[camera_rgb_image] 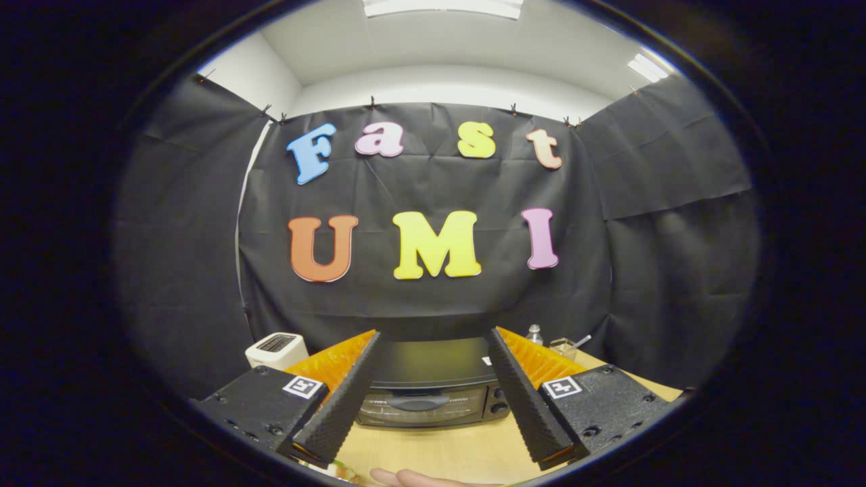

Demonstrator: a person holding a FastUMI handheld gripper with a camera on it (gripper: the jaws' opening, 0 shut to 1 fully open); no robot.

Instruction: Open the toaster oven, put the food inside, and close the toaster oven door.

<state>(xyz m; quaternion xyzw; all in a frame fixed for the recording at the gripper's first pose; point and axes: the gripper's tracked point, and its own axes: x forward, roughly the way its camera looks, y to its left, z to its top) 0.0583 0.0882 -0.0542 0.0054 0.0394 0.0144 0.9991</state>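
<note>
While apart: two fingers (521, 385), one toaster oven (433, 385).

The toaster oven (433, 389) looks like dark metal on top, with a smooth, slightly glossy finish, and its door front is shiny glass that reflects light. The handle on the door seems matt plastic. The table (446, 450) under the toaster oven is light wood or wood-like laminate, smooth and a little satin. To the left of the toaster oven stands a white toaster (276, 350) of smooth, glossy plastic. To the right of the oven, a small bottle (534, 334) and a glass container (563, 348) are clear and shiny. The gripper (433, 446) stands wide open before the oven; its fingers (342, 406) have a rough, ridged matt surface, like rubber. The wall cloth behind the oven is matt and wrinkled.
</note>
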